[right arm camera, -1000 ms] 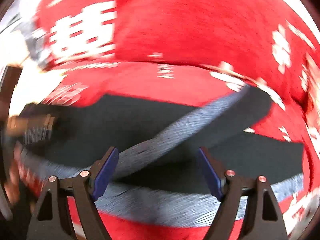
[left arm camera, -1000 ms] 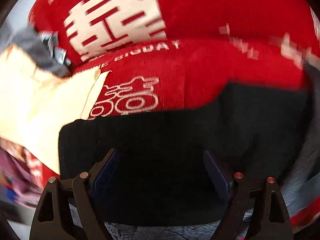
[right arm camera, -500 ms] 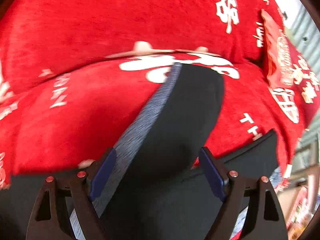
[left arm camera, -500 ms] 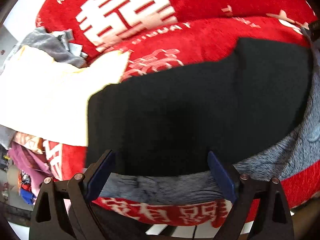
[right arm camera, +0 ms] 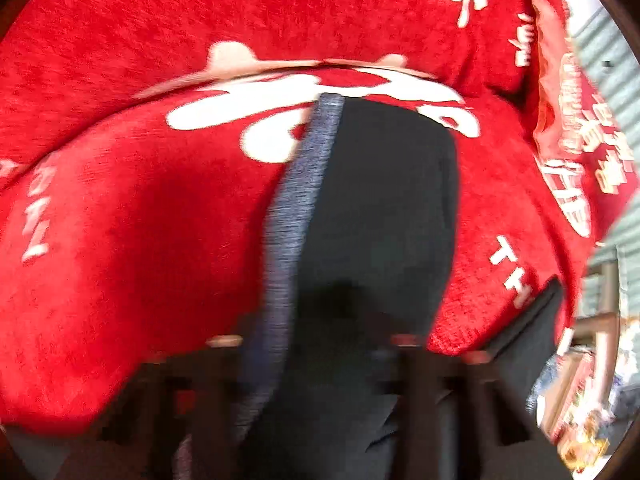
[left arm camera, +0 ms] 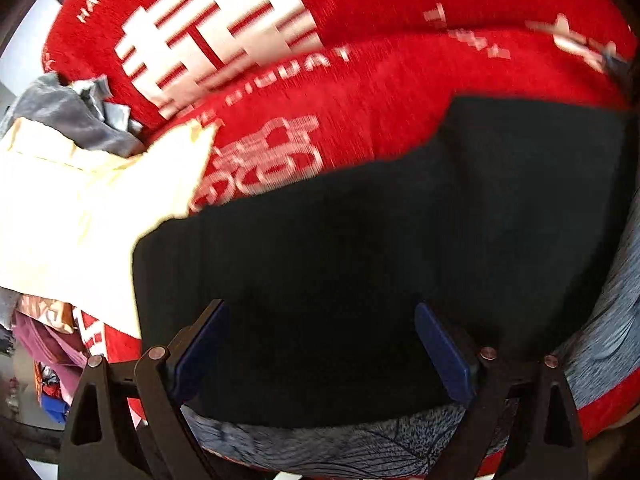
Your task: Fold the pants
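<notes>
Black pants [left arm camera: 340,240] with a grey-blue inner side [left arm camera: 340,440] lie spread on a red blanket [left arm camera: 400,100] with white lettering. My left gripper [left arm camera: 318,312] hovers over the wide part of the pants, jaws open, with only flat fabric below them. In the right wrist view one black leg [right arm camera: 380,200] with a grey-blue edge [right arm camera: 296,200] runs away from me across the blanket [right arm camera: 140,220]. My right gripper [right arm camera: 320,320] is blurred at the near end of that leg, its fingers drawn together on the fabric.
A cream cloth [left arm camera: 80,208] and a grey garment [left arm camera: 60,112] lie on the blanket left of the pants. Coloured clothes [left arm camera: 44,344] are heaped past the blanket's left edge. Beyond its right edge are a corrugated wall [right arm camera: 612,80] and floor clutter [right arm camera: 580,400].
My right gripper swept right along the pants to one leg and went from open to shut on it. The left gripper stayed open and dipped slightly closer to the black fabric.
</notes>
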{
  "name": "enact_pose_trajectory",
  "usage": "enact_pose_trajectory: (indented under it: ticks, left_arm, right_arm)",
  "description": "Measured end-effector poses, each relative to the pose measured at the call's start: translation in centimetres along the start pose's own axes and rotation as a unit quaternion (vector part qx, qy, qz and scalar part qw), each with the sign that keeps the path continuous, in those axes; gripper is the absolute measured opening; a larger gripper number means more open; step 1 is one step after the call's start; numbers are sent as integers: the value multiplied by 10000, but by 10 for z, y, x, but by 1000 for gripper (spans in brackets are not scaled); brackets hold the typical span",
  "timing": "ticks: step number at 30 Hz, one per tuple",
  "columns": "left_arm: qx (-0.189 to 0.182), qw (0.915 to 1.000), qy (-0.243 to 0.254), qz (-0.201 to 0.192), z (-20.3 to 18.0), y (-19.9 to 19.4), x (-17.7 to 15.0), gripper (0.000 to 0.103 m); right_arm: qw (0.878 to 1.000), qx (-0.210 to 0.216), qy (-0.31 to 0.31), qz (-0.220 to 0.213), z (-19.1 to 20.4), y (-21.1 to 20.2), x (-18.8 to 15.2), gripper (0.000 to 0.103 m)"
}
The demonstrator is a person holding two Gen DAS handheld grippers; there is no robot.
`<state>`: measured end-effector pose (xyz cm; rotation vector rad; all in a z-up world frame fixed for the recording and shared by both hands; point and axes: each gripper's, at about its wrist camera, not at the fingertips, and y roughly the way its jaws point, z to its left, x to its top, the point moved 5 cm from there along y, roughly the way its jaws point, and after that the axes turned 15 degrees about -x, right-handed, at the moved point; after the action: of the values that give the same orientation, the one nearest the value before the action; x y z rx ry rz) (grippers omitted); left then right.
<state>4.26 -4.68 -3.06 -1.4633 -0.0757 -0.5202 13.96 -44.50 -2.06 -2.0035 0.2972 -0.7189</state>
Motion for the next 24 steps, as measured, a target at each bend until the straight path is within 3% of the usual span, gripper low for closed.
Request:
enact_pose_trajectory:
  ticks: [4,9,14,16,18,20,24]
  left_arm:
    - [75,9997,181,-132,0,-5,-15,94]
    - [42,9999,-25,-134,19,-8,-35,98]
    - [15,9999,-72,-150,20,-15,-34,98]
    - [-23,9997,-85,-210,20,-18,-29,98]
    - [-43,9997,-130,-180,24,-17,-23,98]
    - [1,9996,-260,-102,31,-13,-21,98]
    - [-32,9984,-565,-12,49,-9,-24,98]
  right_arm:
    - [9985,293,450,-123,-36,-11,-18,6]
    - [9878,611,1330,-523,-105,-36,-66,6]
    - [9741,1114,1942,-319,-153,-14,-125,6]
    - [9663,1513,2046,-389,-164,1,-132,10]
    - [9605,1702,2107,-636,-169,7,-133,20]
    - [9576,1611,2197,-936,-178,11,-128,24]
    - [9345,2120,2688,-971,-201,30,-107,26]
